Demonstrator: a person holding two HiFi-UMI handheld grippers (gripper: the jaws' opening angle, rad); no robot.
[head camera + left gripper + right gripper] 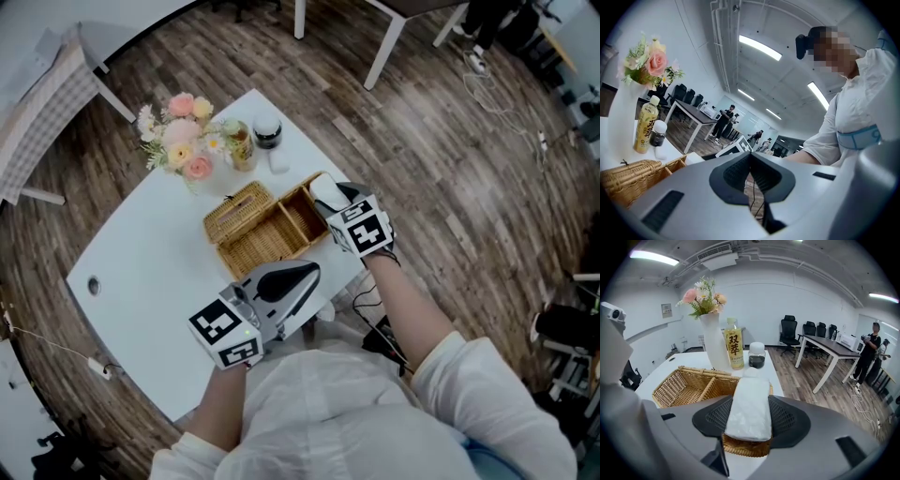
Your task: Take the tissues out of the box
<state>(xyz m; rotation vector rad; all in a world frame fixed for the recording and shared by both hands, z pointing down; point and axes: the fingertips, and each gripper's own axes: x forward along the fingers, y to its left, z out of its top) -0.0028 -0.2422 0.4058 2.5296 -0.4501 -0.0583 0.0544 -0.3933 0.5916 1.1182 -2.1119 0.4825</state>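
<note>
One light, squashy-looking tissue pack point(750, 397) pinched sidewise in my right gripper point(749, 420); left gripper point(751, 176) closed, empty.

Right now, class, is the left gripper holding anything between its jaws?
No: in the left gripper view, the left gripper has its jaws closed together with nothing between them.

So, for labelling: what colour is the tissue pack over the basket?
White tissue pack; clearest in right gripper view.
</note>
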